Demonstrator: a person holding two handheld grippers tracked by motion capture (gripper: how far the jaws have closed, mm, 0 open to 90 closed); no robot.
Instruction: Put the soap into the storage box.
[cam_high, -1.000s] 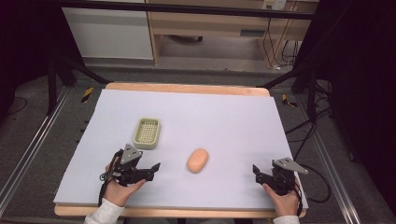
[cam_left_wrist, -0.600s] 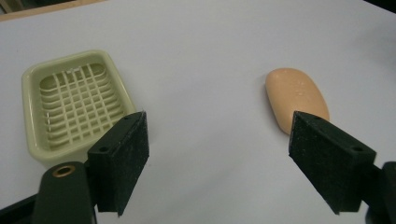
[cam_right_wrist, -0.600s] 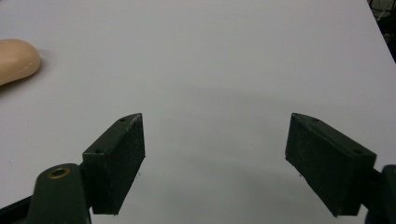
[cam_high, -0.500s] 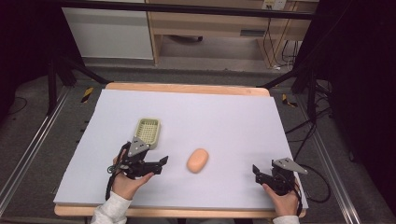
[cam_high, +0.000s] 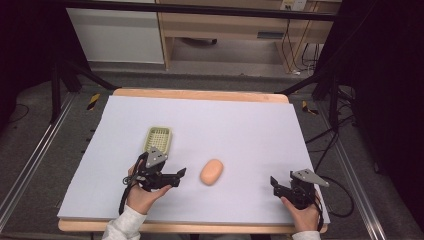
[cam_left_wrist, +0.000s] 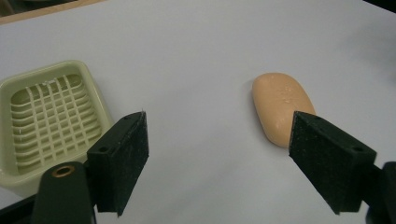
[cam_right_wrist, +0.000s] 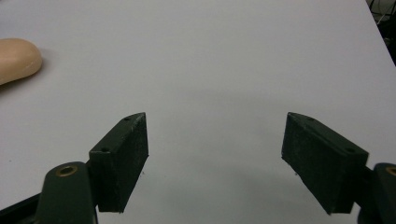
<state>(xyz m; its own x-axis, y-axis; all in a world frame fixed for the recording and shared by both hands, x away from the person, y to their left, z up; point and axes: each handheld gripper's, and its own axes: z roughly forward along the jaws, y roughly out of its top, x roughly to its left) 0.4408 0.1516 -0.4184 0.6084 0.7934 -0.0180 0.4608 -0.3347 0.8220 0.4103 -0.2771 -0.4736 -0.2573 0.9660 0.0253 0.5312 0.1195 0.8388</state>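
Soap (cam_high: 211, 171) is lying flat on the white surface (cam_high: 240, 125), its long axis running toward the far edge, tilted slightly right. Left tongs (cam_high: 177, 176) are gaping just beside it; right tongs (cam_high: 274, 183) are gaping well apart.

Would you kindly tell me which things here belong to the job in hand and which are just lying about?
Part of the job:
- soap bar, lying on the sheet near the open left gripper
- soap dish, beside that gripper

Just lying about:
- white sheet covering the table
- right gripper, open and idle at the near right corner
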